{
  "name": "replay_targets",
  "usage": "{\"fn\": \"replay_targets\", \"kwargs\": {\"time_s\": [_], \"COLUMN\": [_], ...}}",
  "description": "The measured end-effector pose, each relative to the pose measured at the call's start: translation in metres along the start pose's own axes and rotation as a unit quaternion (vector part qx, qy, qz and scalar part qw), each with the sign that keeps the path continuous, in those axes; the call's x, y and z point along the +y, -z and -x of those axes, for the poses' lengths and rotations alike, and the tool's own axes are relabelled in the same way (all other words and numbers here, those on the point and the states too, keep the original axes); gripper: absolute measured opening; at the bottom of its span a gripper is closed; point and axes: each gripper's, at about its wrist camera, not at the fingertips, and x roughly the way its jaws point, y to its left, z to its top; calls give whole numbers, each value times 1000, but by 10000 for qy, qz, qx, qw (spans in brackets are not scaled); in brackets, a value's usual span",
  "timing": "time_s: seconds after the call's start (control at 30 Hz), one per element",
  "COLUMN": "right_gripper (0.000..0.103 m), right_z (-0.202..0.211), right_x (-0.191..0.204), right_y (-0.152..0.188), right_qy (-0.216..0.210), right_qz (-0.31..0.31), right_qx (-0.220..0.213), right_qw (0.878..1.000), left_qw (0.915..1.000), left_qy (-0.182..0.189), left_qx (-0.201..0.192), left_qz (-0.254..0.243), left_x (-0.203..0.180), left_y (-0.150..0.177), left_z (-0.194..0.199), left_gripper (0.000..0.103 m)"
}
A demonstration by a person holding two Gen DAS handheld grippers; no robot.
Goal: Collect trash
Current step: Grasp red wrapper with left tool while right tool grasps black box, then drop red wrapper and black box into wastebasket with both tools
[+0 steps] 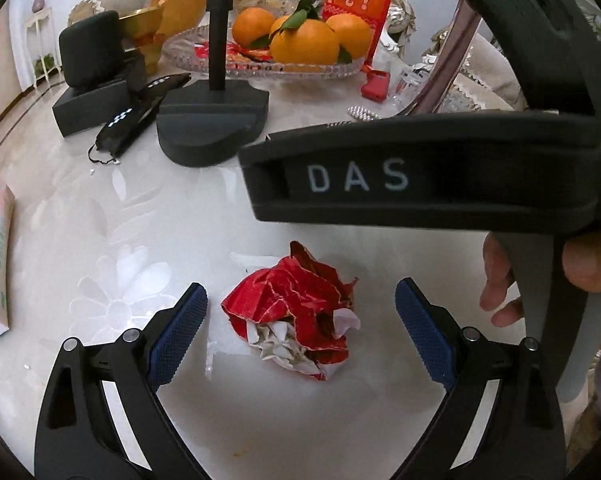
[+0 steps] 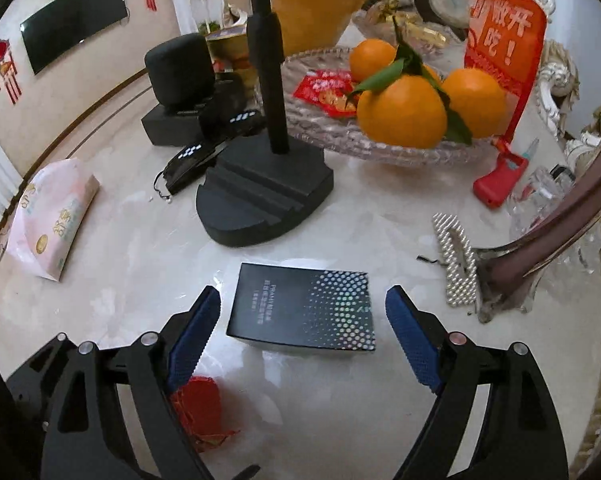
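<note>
Both my grippers lined up on trash, nothing grasped yet.

Left wrist view: my left gripper [image 1: 300, 312] has its jaws wide apart either side of the crumpled red paper [image 1: 296, 312], which lies on the table [image 1: 140, 220] nearer me than the black stand base [image 1: 212, 120]; I judge the next move is to lower and close. Right wrist view: my right gripper [image 2: 302, 320] is spread around the black box [image 2: 304, 312], just in front of that base; it too needs closing.
</note>
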Motion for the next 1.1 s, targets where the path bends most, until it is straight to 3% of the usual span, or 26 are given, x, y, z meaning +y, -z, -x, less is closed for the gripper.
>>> {"fn": "replay_targets", "kwargs": {"time_s": [0.17,0.2,0.23,0.27,0.3,0.47,0.77,0.93,1.1], "right_gripper": [79,73,67,66,66,66,66,66,66], "right_z": [-10,-12,-14,-13,-12,4,32,70,141], "right_x": [1,-1,-3,-5,-6,-13,-20,-12,17], "right_y": [1,2,2,3,3,6,25,57,116], "right_qy": [22,39,1,-38,-70,-241,-142,-160,-262], "right_qz": [-58,-115,-219,-306,-338,-636,-1065,-1312,-1183], "right_qx": [139,140,206,202,187,-78,-189,-301,-662], "right_qw": [9999,9998,9995,9993,9992,9977,9940,9908,9904], "left_qw": [9999,9998,9998,9994,9990,9997,9988,9978,9965], "left_qy": [-116,-131,-160,-353,-439,-131,-312,-396,-347], "left_qx": [-22,-13,-4,-8,-67,-90,-362,-492,-628], "left_qz": [127,142,128,13,-91,165,-82,-214,-425], "left_x": [4,5,5,3,2,15,12,5,-6], "left_y": [0,-1,-2,-2,-2,-5,-3,21,79], "left_z": [1,1,1,2,3,4,37,80,154], "left_gripper": [92,92,87,76,42,40,40,40,40]}}
